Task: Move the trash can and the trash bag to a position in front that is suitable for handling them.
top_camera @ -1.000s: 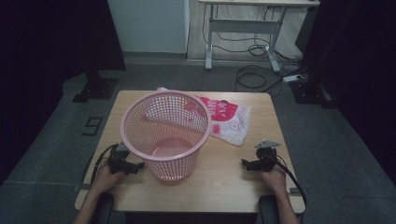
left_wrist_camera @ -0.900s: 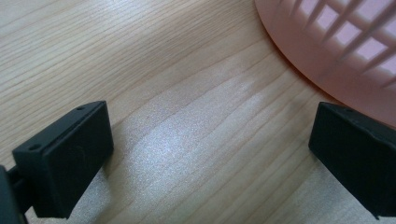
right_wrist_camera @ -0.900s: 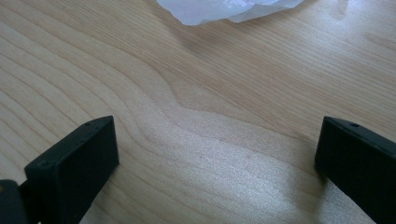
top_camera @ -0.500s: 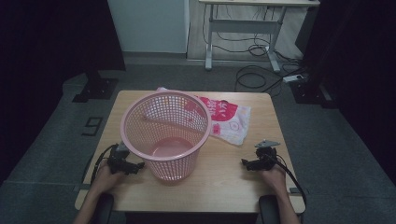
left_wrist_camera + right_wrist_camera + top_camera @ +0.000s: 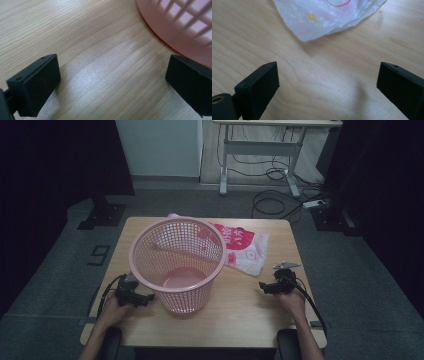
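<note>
Basket point(image 5: 177, 265): upright, mid-surface, just beside left gripper point(image 5: 142, 298), fingers apart, empty. Bag point(image 5: 240, 245): flat behind basket toward far edge, ahead of right gripper point(image 5: 264, 287), fingers apart, the nearer hand.

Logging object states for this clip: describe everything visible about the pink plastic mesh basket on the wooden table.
The pink plastic mesh basket is round, wider at its rim than at its solid base, with lattice walls that can be seen through. It stands upright with nothing visible inside it, at the left middle of the light wooden table. Its far side overlaps the white and red plastic bag lying behind it. The open left gripper sits close by its base.
</note>
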Demonstrator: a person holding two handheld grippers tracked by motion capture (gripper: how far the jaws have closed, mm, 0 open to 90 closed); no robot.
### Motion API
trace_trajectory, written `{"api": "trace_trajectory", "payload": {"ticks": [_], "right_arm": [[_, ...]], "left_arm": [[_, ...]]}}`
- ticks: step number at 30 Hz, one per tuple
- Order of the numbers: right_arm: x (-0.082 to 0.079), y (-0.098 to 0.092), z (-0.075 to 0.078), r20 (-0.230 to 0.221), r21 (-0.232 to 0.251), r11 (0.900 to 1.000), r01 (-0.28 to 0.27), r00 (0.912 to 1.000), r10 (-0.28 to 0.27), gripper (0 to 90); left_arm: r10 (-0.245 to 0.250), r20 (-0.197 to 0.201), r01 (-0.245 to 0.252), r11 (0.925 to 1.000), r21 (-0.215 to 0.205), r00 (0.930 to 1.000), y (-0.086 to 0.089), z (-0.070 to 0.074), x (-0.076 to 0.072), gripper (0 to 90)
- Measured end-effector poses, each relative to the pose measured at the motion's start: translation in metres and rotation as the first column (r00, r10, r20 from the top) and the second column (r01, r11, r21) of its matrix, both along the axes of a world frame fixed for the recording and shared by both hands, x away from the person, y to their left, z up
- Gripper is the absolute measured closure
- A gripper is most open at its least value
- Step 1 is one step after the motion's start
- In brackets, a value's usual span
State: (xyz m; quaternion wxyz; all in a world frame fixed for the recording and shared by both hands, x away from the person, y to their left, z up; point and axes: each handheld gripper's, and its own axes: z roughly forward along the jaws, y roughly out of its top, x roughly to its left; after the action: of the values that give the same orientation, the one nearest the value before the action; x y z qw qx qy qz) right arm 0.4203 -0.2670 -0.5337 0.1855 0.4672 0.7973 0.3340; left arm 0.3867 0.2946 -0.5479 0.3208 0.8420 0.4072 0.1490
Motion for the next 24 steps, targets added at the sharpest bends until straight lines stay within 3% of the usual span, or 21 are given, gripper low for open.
{"api": "trace_trajectory", "payload": {"ticks": [6,7,10,11,12,13,16,20,24], "right_arm": [[0.018,0.003,0.006,-0.036,0.005,1.0,0.003,0.9993,-0.002,8.1],[0.027,0.005,0.009,-0.038,0.011,1.0,-0.002,0.9993,0.002,14.2],[0.036,0.008,0.013,-0.048,0.015,1.0,0.012,0.9988,-0.011,16.1],[0.045,0.011,0.018,-0.057,0.014,1.0,0.02,0.9982,-0.019,24.6],[0.045,0.011,0.018,-0.057,0.014,1.0,0.02,0.9982,-0.019,24.6],[0.055,0.014,0.022,-0.058,0.015,1.0,0.028,0.9979,-0.027,28.2],[0.07,0.019,0.025,-0.061,-0.015,0.998,0.053,0.9967,-0.054,34.9],[0.088,0.024,0.02,-0.082,-0.037,0.995,0.091,0.9922,-0.094,41.6],[0.098,0.025,0.007,-0.113,-0.031,0.991,0.128,0.9849,-0.131,54.1]], "left_arm": [[-0.001,0.0,0.001,1.0,0.001,1.0,0.0,0.0,0.0,0.0],[-0.001,-0.001,0.001,1.0,-0.001,1.0,0.0,0.0,0.0,0.0],[-0.001,-0.001,0.001,1.0,0.0,1.0,0.0,0.0,0.0,0.0],[-0.004,-0.002,0.004,1.0,0.004,1.0,0.0,0.0,0.0,0.0],[-0.004,-0.002,0.004,1.0,0.004,1.0,0.0,0.0,0.0,0.0],[-0.003,-0.001,0.003,1.0,0.004,1.0,0.0,0.0,0.0,0.0],[-0.003,-0.001,0.003,1.0,0.003,1.0,0.0,0.0,0.0,0.0],[-0.003,-0.001,0.003,1.0,0.003,1.0,0.0,0.0,0.0,0.0],[-0.003,-0.001,0.003,1.0,0.004,1.0,0.0,0.0,0.0,0.0]]}}
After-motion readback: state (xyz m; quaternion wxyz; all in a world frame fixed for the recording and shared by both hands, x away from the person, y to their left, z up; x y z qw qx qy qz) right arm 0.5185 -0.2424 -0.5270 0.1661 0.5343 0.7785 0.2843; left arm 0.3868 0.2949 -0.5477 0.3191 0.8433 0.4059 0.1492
